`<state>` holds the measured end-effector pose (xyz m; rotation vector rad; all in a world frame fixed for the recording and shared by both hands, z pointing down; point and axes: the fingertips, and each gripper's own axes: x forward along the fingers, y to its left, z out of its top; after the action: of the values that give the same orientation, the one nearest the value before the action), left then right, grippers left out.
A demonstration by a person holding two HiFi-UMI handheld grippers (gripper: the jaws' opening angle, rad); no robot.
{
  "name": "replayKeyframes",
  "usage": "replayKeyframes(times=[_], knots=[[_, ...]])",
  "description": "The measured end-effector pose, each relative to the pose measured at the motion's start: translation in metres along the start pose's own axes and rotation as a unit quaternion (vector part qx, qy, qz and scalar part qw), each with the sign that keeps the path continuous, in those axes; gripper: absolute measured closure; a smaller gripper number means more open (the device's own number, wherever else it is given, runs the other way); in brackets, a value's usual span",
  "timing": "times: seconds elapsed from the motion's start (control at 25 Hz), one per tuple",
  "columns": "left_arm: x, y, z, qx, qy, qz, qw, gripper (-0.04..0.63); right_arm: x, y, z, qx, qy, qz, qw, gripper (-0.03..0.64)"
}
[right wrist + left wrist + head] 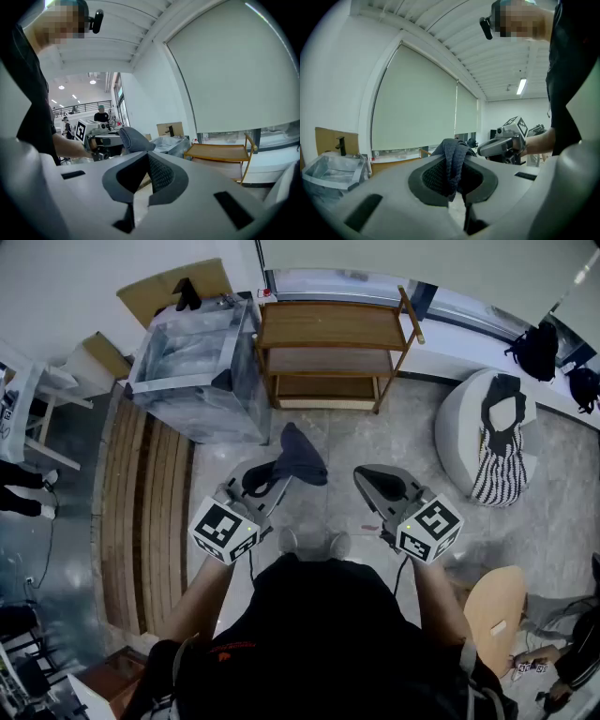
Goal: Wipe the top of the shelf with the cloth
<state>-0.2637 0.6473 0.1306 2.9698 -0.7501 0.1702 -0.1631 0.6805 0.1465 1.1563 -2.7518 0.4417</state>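
Observation:
The wooden shelf [328, 324] stands against the far wall, its top board bare; the right gripper view shows the shelf [220, 152] to the right. A dark blue cloth [300, 457] hangs from my left gripper [265, 478], which is shut on it and held well short of the shelf. In the left gripper view the cloth [450, 147] is pinched between the pads of the left gripper [454, 164]. My right gripper [380, 486] is beside it, shut and holding nothing. In the right gripper view the right gripper [147, 154] has its tips together, and the cloth [131, 138] shows to the left.
A clear plastic bin [197, 367] stands just left of the shelf. Wooden slats [150, 512] run along the floor at left. A white pouf [459, 423] carrying a striped bag [497, 442] sits at right, with a tan chair [492, 606] nearer me.

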Motion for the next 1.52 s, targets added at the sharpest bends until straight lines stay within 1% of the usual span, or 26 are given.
replayKeyframes(times=[0.2,0.32,0.52,0.88,1.16,1.52], knots=[[0.010,-0.009,0.000,-0.001,0.000,0.008,1.0000,0.554,-0.016,-0.013,0.003,0.006,-0.016,-0.004,1.000,0.614],[0.014,-0.014,0.000,-0.001,0.000,0.017,0.9999,0.554,-0.027,-0.022,0.003,0.019,-0.026,-0.009,0.999,0.612],[0.023,-0.026,-0.003,-0.003,-0.001,0.032,0.9995,0.554,-0.049,-0.029,-0.008,0.025,-0.021,0.006,0.999,0.612],[0.033,-0.036,-0.005,-0.006,0.003,0.052,0.9986,0.554,-0.071,-0.044,-0.020,0.039,-0.021,0.007,0.999,0.612],[0.051,-0.031,-0.012,-0.017,0.010,0.060,0.9980,0.554,-0.074,-0.064,-0.018,0.039,-0.017,0.017,0.999,0.612],[0.088,-0.011,-0.018,-0.024,0.005,0.059,0.9980,0.554,-0.063,-0.104,-0.021,0.049,-0.011,0.012,0.999,0.612]])
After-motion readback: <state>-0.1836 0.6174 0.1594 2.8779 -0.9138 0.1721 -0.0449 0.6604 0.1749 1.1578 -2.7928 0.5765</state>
